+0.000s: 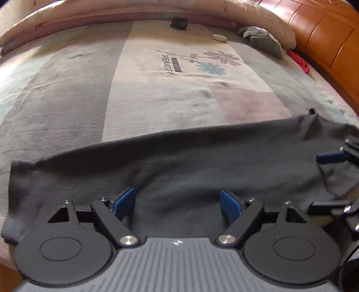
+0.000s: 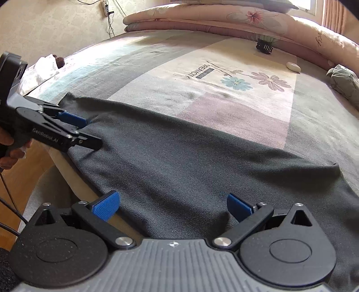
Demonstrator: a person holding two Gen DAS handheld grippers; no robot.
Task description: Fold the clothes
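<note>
A dark grey garment (image 1: 179, 161) lies flat and stretched sideways along the near edge of the bed (image 1: 74, 96). My left gripper (image 1: 178, 202) is open, with its blue pads (image 1: 124, 203) wide apart low over the cloth near its left end. In the right wrist view the left gripper (image 2: 89, 132) shows at the garment's (image 2: 202, 157) left corner, with a hand on its grip. My right gripper (image 2: 172, 206) is also open over the cloth's near edge. In the left wrist view the right gripper (image 1: 316, 182) straddles a raised fold at the garment's right end.
A folded floral quilt (image 2: 224, 20) lines the bed's far side. A black hair clip (image 2: 264, 47), a white oval object (image 2: 293, 67) and a crumpled grey-green cloth (image 1: 262, 40) lie near it. A red item (image 1: 298, 60) rests by the wooden headboard (image 1: 325, 33). Wooden floor (image 2: 20, 175) lies below the bed edge.
</note>
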